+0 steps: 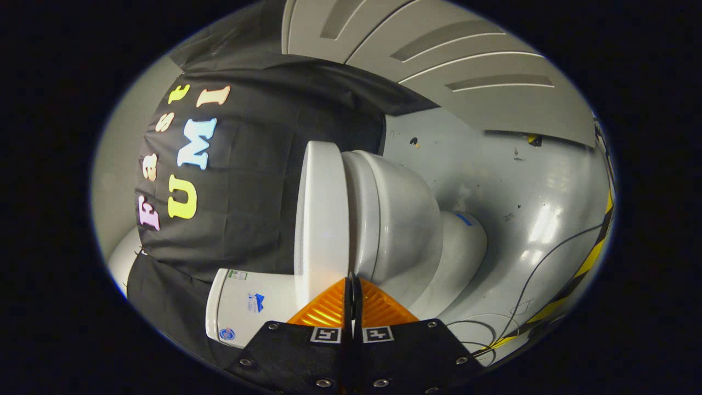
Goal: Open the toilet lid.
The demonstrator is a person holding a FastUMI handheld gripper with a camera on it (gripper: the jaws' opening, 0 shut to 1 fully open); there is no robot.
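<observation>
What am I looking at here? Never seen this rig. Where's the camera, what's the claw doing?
There is no robot arm: a person carries a handheld two-finger claw, and a fisheye camera rides on it, looking forward along the fingers. That is why the picture is round and bent. The claw is rolled sideways, so the room looks tipped over.

Just ahead of the fingers is a white toilet. The flat slab is the lid, lying closed against the bowl, and the cistern sits beside the fingers. The grey shiny surface beyond the bowl is the floor, with black cables and yellow-black tape on it.

The two fingers are pressed together, tips at the seam between lid and bowl. Nothing visible is held between them.
</observation>
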